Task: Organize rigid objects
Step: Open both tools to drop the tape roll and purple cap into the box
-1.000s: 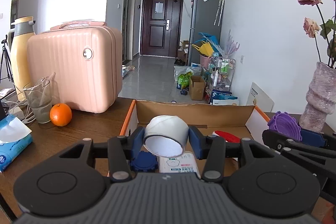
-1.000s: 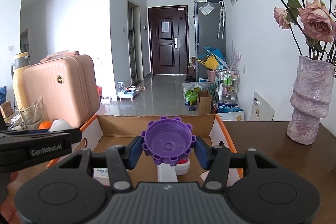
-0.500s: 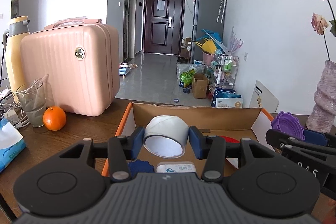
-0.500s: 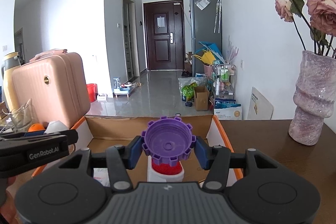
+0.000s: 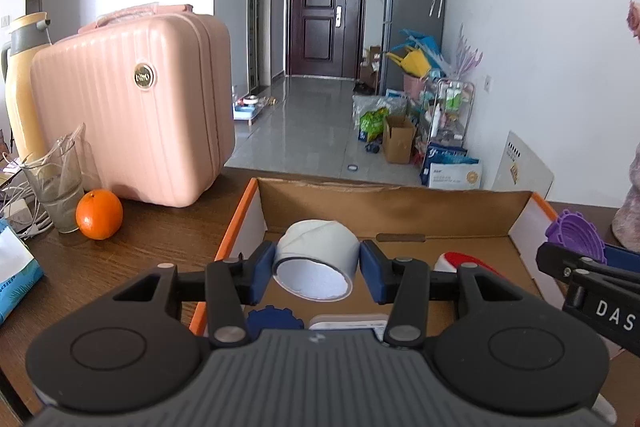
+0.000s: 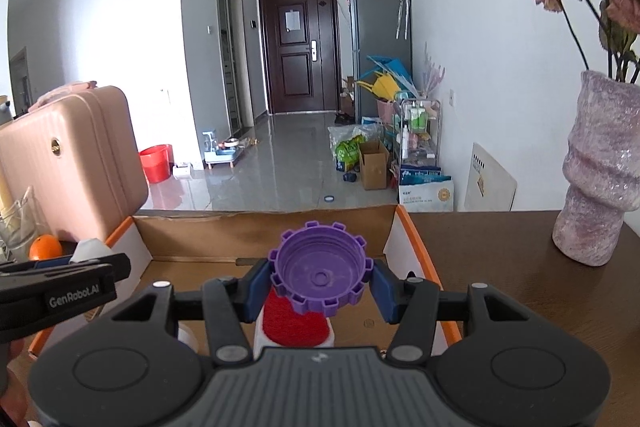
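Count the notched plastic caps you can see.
2. A purple cap held in the right claw; a blue cap lying in the box. Others may be hidden.

The left gripper points forward and slightly down, its blue fingers pressed on either side of a roll of white tape. The right gripper sits alongside it at the same tilt, fingers clamped on a purple toothed cap. Each gripper's side shows at the edge of the other's view.
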Action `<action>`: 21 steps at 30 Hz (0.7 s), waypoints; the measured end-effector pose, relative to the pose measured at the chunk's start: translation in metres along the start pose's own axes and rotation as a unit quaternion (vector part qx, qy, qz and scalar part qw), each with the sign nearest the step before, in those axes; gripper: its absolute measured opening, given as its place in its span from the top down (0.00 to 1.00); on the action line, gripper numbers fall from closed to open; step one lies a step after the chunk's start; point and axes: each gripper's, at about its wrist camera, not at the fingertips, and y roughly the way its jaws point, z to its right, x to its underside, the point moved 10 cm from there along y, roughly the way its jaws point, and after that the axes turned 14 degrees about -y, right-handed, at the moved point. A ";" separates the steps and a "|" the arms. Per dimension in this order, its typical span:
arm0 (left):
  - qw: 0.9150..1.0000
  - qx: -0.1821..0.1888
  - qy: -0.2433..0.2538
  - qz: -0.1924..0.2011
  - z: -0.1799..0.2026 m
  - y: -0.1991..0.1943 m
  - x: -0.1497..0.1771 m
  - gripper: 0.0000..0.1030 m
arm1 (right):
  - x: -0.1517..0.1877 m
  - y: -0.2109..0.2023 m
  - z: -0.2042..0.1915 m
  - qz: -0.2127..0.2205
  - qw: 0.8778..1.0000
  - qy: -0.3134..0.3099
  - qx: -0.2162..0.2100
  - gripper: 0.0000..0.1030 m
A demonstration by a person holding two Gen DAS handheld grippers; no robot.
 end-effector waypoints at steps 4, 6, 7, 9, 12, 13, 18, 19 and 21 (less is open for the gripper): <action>1.000 -0.008 -0.001 -0.009 -0.005 0.011 0.001 0.54 | 0.004 0.009 0.004 -0.012 1.000 0.003 0.003 0.49; 1.000 -0.012 -0.001 -0.011 -0.007 0.013 0.001 0.54 | 0.006 0.013 0.005 -0.016 1.000 0.003 0.004 0.49; 1.000 -0.012 -0.001 -0.012 -0.008 0.015 0.002 0.54 | 0.008 0.014 0.005 -0.018 1.000 0.002 0.004 0.49; 1.000 -0.009 -0.001 -0.019 -0.009 0.018 0.003 0.54 | 0.010 0.017 0.005 -0.022 1.000 0.002 0.002 0.48; 1.000 -0.004 0.003 -0.021 -0.009 0.016 0.003 0.37 | 0.011 0.016 0.003 -0.025 1.000 0.000 0.003 0.33; 1.000 -0.004 0.004 -0.018 -0.009 0.015 0.002 0.29 | 0.010 0.015 0.005 -0.024 1.000 -0.001 0.005 0.15; 1.000 -0.012 0.002 0.007 -0.012 0.005 -0.006 0.00 | 0.005 0.006 0.009 -0.007 1.000 0.003 0.008 0.02; 1.000 -0.013 0.000 0.007 -0.013 0.004 -0.007 0.00 | 0.005 0.005 0.009 -0.006 1.000 0.005 0.009 0.00; 1.000 -0.012 -0.002 0.006 -0.013 0.003 -0.007 0.00 | 0.005 0.005 0.010 -0.007 1.000 0.006 0.010 0.00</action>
